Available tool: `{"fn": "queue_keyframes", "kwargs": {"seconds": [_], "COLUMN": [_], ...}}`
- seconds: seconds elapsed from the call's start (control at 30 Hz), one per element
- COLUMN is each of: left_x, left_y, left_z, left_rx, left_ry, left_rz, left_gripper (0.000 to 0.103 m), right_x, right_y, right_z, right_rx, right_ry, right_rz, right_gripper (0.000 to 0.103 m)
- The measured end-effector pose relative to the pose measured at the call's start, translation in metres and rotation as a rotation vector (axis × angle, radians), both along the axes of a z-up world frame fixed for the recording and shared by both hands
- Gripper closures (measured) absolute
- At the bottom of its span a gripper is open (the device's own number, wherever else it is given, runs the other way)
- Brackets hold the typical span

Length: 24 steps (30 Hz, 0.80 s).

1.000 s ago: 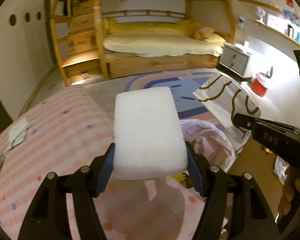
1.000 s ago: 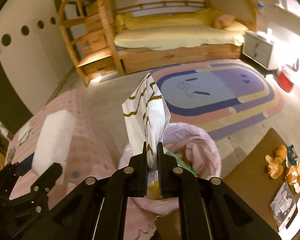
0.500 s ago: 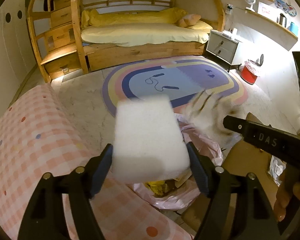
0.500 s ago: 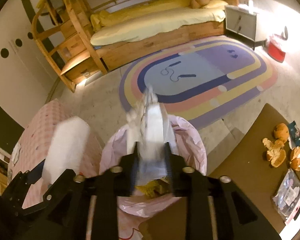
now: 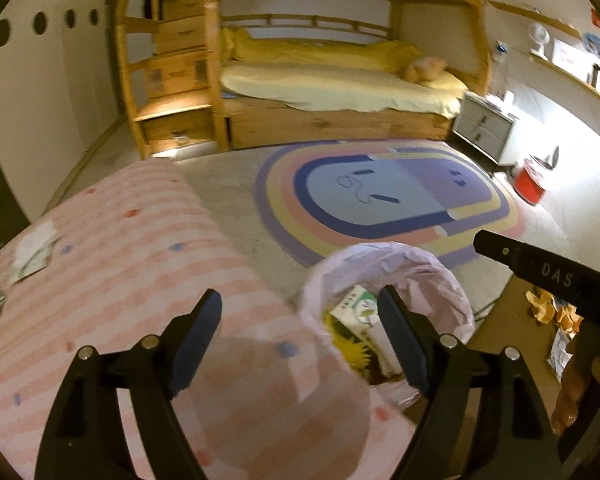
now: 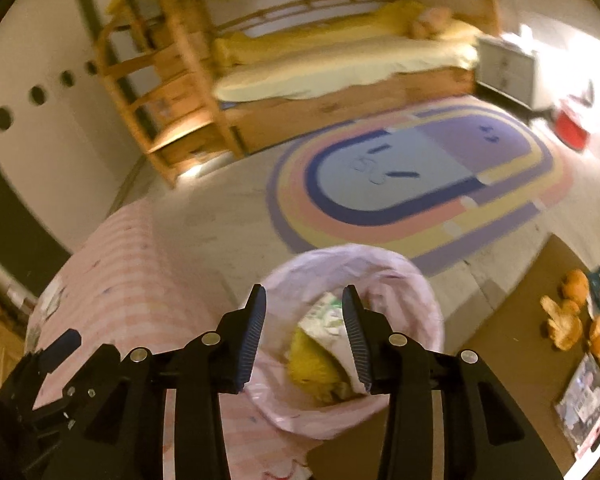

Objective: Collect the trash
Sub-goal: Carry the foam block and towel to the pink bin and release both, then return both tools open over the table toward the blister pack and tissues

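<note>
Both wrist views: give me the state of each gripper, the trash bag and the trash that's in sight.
left gripper: open, empty
right gripper: open, empty, over the bag
pink trash bag: mouth open, holding trash
green-white packet: inside the bag
paper scraps: lying on the pink tablecloth
orange peels: on the brown mat

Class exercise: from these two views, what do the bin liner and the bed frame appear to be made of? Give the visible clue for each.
Bin liner: probably thin pink plastic film; crinkled, slightly translucent. Bed frame: apparently varnished pale wood; grain and knots show.
</note>
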<state>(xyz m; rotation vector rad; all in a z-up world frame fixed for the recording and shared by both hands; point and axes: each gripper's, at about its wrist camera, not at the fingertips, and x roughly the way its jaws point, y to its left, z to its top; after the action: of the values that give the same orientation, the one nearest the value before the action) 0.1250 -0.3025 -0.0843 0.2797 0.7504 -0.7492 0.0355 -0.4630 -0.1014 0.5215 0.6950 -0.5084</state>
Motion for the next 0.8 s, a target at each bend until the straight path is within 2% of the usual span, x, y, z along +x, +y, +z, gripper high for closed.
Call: {"fn": "queue_keyframes", "kwargs": {"seconds": [0.13, 0.4, 0.8], "left_x": [0.010, 0.032, 0.069], "left_y": [0.038, 0.108, 0.219], "left_z": [0.011, 0.020, 0.021], "left_rx": [-0.013, -0.007, -0.013], "left_ry": [-0.020, -0.045, -0.046], "left_rz": [0.078, 0.214, 0.433], "left_gripper": [0.025, 0.024, 0.021], "right_x": [0.023, 0.075, 0.139], "right_y": [0.035, 0.108, 0.202], "right_z": [0.011, 0.019, 0.023], "right_rx": [-0.040, -0.057, -0.105], "right_ry": [-0.018, -0.040, -0.032], "right_rz": [0.119, 0.318, 0.538], "right_gripper": [0.062, 0.062, 0.062]}}
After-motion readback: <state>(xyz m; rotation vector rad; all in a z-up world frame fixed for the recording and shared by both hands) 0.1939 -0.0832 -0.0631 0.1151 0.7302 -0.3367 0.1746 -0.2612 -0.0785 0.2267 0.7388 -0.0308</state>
